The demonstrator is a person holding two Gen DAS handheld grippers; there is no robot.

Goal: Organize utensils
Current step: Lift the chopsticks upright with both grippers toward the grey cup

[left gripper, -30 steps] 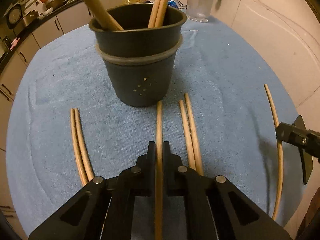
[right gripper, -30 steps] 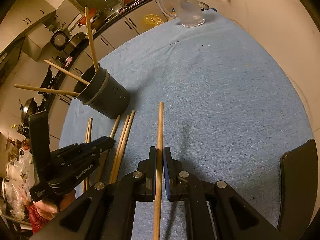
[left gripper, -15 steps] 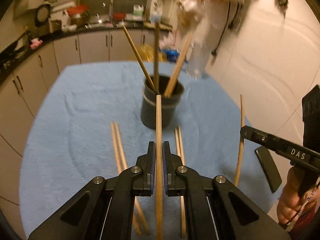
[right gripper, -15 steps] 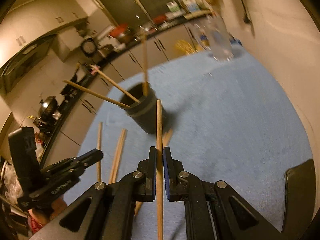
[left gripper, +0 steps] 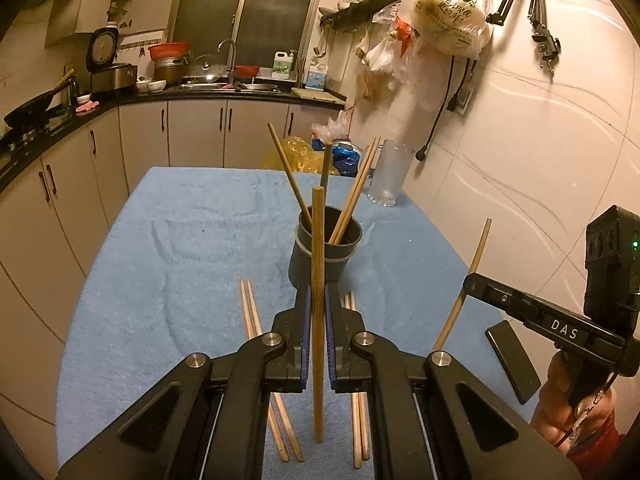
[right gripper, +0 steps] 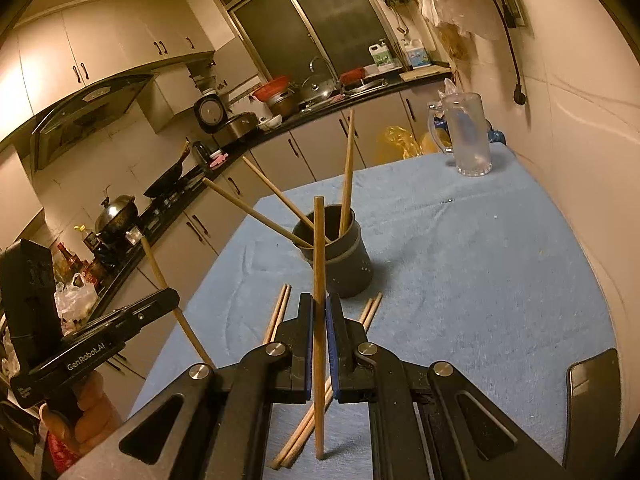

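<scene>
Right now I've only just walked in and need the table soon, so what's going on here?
A person is sorting chopsticks into the dark holder on the blue cloth. The left hand-held gripper is shut on one chopstick, and the right hand-held gripper is shut on another chopstick, both lifted clear of the table. A few chopsticks stand in the holder; two loose pairs lie on the cloth.
</scene>
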